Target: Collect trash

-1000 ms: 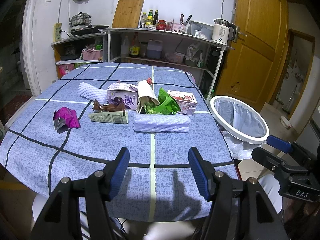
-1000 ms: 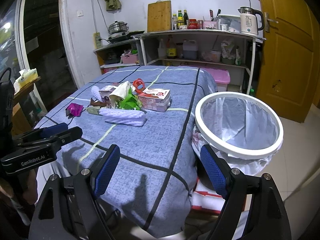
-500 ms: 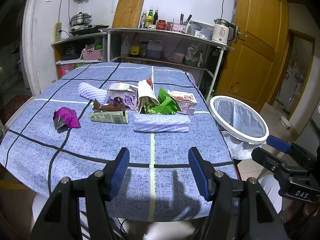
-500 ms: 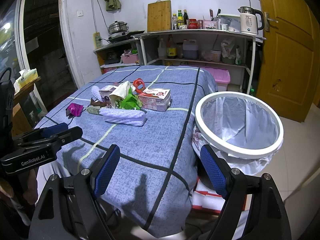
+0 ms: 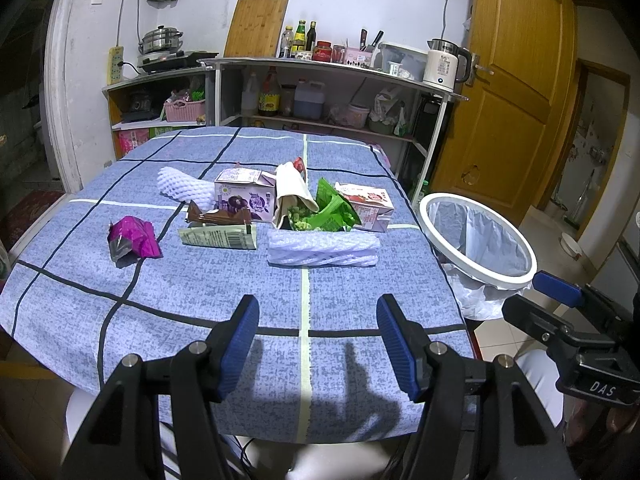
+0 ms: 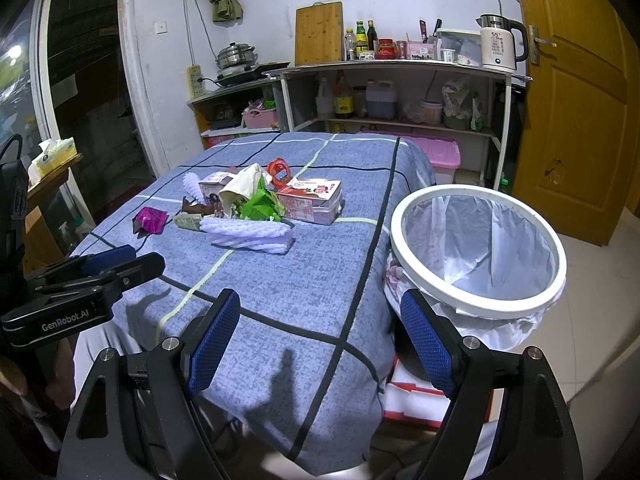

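Left tongs (image 5: 316,344) and right tongs (image 6: 320,338), both spread wide and empty, poised above the near edge of the counter (image 5: 224,292). Compared with the views of a second ago nothing has shifted: neither tongs nor any item has moved, so collection appears not yet begun. The trash lies clustered at mid-counter, well apart from both tongs: a white foam sleeve (image 5: 323,247) nearest, behind it a green wrapper (image 5: 334,214), a red-printed carton (image 5: 370,202) and a purple milk carton (image 5: 244,196); a brown wrapper (image 5: 216,216) rests on a pale flat packet (image 5: 218,237), a magenta wrapper (image 5: 134,236) lies apart to the left. The lined bin (image 6: 478,248), apparently empty, stands just beside the counter's right edge. Probable first step: a reach for the foam sleeve.
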A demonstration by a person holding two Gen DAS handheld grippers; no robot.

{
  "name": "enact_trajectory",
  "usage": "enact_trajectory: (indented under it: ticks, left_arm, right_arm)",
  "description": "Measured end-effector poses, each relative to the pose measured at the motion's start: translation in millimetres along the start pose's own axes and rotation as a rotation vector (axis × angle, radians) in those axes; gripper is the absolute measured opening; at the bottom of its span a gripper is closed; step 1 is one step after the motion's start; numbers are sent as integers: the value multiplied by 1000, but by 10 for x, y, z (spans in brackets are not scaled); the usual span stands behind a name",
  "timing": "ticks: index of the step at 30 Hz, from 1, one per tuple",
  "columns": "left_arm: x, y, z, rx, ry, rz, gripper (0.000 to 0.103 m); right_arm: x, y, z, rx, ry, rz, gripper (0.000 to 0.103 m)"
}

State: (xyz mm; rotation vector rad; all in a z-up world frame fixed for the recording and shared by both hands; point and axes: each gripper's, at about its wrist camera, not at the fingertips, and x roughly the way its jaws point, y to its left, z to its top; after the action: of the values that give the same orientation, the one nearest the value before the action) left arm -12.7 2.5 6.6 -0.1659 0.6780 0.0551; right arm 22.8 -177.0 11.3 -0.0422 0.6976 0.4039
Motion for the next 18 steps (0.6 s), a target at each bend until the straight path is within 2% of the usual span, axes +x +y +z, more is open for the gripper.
enact_trajectory:
  ticks: [18]
  left_arm:
    - [-3, 1, -6, 1, -3, -1, 63]
  right_arm:
    - [6, 4, 4, 3, -1, 2, 83]
